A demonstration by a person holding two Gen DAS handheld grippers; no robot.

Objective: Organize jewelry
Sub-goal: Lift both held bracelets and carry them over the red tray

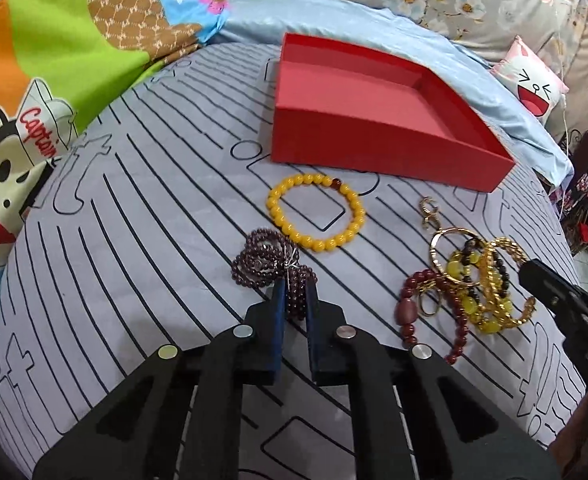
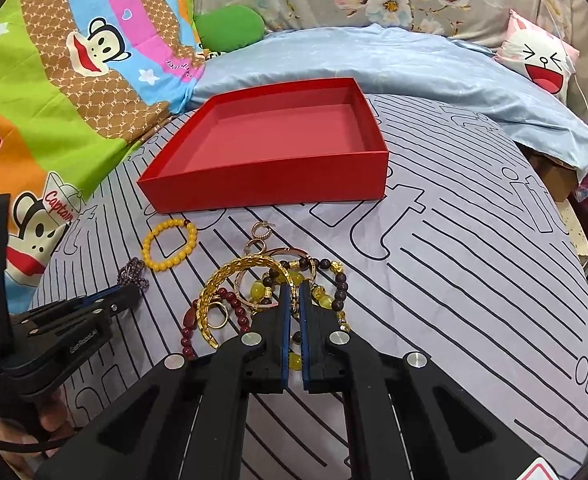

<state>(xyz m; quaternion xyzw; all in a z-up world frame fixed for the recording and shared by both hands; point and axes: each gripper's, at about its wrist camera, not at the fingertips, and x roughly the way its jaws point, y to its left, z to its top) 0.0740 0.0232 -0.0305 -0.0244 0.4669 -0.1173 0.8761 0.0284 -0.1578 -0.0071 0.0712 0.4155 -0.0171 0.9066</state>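
Note:
In the left wrist view my left gripper [image 1: 296, 282] is shut on a dark purple bead bracelet [image 1: 262, 260] that lies bunched on the striped sheet. Just beyond it rests a yellow bead bracelet [image 1: 326, 245], and behind that stands an open red box [image 1: 374, 160] with nothing inside. To the right is a tangled jewelry pile [image 1: 466, 280] of red, yellow and gold pieces. My right gripper [image 2: 295, 292] is shut on a gold woven bracelet [image 2: 230, 276] in that pile [image 2: 250, 304]. The red box [image 2: 262, 196] sits straight ahead of it, and the left gripper [image 2: 130, 294] shows low on the left.
A small gold clasp [image 1: 428, 210] lies apart between pile and box. A bright cartoon blanket [image 2: 54, 100] bounds the left side and a light blue sheet [image 2: 374, 64] lies behind the box. A cat-face pillow [image 2: 538, 60] is at the far right, where the bed's edge drops off.

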